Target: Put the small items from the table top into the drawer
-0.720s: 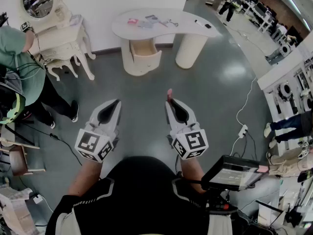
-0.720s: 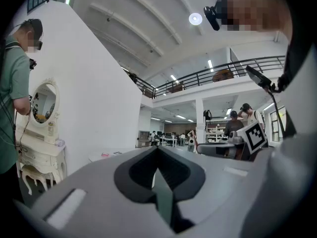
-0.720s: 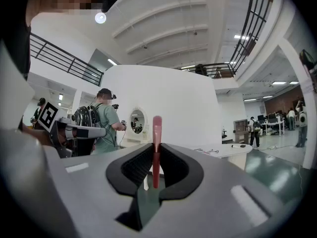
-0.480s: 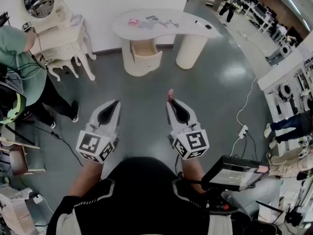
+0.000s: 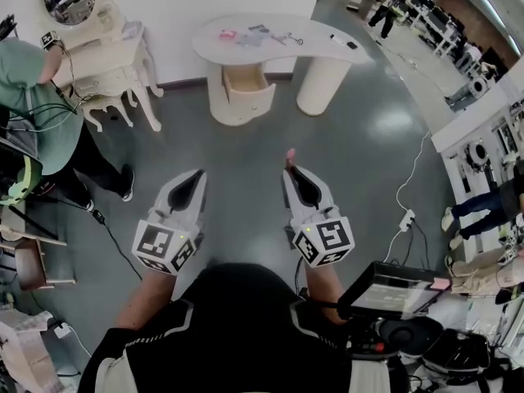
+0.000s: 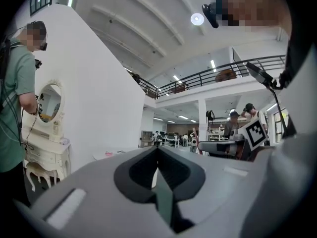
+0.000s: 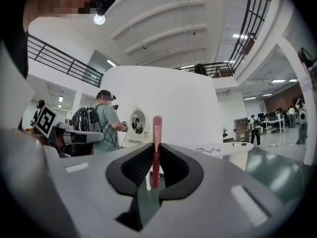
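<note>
Left gripper (image 5: 195, 175): level, jaws together, empty, far from table (image 5: 323, 54).
Right gripper (image 5: 291, 169): level, pinching pink stick (image 7: 157, 148).
Drawer (image 5: 244, 81): open, under table.
Person (image 5: 33, 97): left of table.

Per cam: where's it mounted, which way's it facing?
Head view: on the person's head, steeply down at the floor; shows forearms, left tongs, right tongs; table ahead.
Left gripper view: on the left tongs, level, toward the mirror; wearer's head upper right.
Right gripper view: on the right tongs, level, along the clamped pink stick; wearer's head upper left.
Shared: both gripper views see the mirror and person in green.
</note>
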{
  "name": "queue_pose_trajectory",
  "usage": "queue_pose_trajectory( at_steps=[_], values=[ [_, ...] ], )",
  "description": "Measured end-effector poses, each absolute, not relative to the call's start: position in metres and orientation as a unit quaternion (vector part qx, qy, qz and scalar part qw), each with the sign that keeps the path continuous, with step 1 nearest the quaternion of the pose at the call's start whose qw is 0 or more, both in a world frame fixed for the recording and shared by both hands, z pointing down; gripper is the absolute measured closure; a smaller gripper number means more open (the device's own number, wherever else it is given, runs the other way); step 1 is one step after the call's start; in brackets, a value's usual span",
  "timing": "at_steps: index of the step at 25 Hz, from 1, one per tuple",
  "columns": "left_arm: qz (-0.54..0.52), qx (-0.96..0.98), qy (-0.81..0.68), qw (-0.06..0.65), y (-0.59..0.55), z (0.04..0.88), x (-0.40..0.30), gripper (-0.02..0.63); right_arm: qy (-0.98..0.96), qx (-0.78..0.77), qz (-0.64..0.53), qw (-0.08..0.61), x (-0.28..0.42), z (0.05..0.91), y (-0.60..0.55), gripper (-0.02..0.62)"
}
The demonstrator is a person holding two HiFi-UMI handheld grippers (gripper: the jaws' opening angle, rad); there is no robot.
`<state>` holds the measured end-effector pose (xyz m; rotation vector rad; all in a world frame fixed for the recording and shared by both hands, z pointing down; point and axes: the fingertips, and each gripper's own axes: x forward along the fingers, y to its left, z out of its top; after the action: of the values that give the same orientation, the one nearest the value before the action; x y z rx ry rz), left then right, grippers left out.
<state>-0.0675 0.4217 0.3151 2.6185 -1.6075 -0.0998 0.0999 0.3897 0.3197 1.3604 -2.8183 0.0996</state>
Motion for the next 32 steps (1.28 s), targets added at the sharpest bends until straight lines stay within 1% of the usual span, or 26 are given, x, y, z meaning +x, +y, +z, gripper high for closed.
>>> queue_pose_trajectory(
  at_steps=[15, 22, 32],
  values=[
    [-0.03, 0.869, -0.491, 0.053, 0.426, 0.333, -0.102, 0.606, -0.897, 0.44, 0.033, 0.011, 0.055, 0.319, 0.403, 0.546],
    [-0.033, 0.863, -0.499, 0.07, 0.407, 0.344, -0.122, 0.606, -0.894, 0.446, 0.04, 0.018, 0.041, 0.326, 0.391, 0.546],
    [-0.015, 0.86, -0.507, 0.053, 0.349, 0.333, -0.096, 0.606, -0.901, 0.432, 0.044, -0.01, 0.06, 0.322, 0.321, 0.546]
  ],
)
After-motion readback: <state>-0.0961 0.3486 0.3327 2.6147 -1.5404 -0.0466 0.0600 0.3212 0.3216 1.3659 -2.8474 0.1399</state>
